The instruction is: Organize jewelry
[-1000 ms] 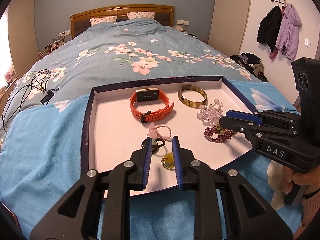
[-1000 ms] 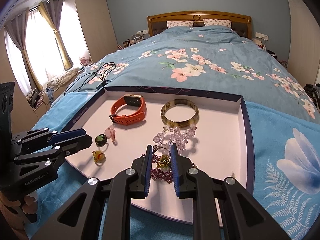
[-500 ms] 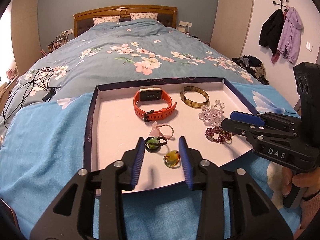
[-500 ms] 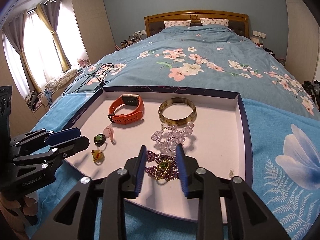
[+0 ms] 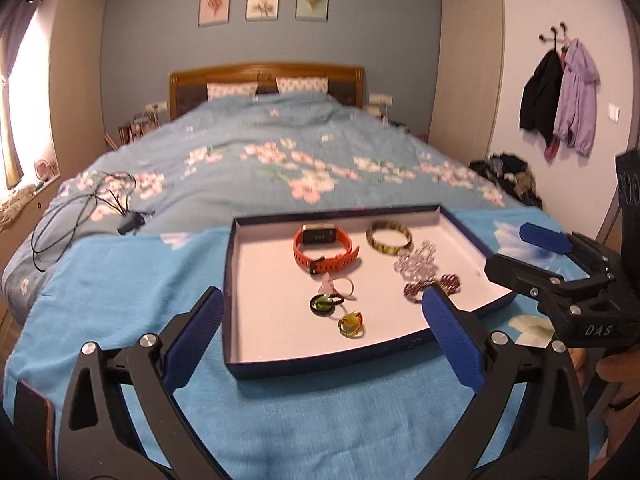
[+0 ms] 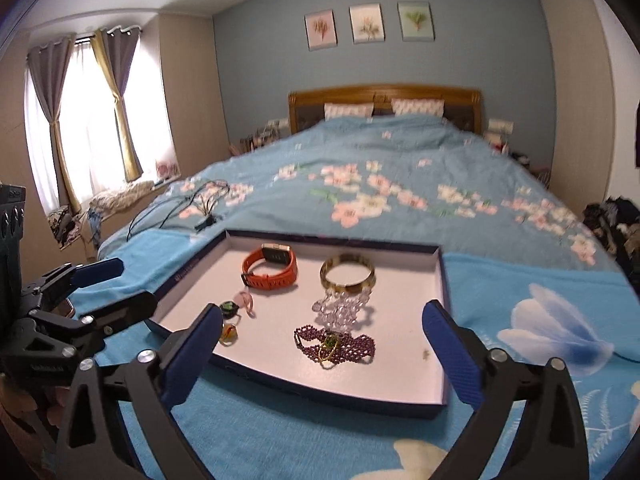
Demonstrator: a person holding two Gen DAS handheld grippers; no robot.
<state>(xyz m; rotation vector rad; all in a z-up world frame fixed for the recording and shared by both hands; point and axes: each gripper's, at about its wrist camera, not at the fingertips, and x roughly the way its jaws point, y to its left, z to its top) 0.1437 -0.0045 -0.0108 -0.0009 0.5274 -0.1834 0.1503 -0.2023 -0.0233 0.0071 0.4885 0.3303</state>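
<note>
Both grippers, left [image 5: 320, 320] & right [image 6: 320, 334], spreading wide, nothing btwn pads, held off tray's near edge.
Tray [image 6: 400, 384] on blue bedspread [image 5: 120, 280] holds orange watch [image 5: 325, 249], amber bangle [image 6: 347, 274], clear bead bracelet [image 6: 344, 310], purple bead strand [image 6: 336, 346], rings [image 5: 336, 312] at left-front.

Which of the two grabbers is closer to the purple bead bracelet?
Right. The right gripper frames the purple bead bracelet; the left gripper sits over by the yellow ring.
</note>
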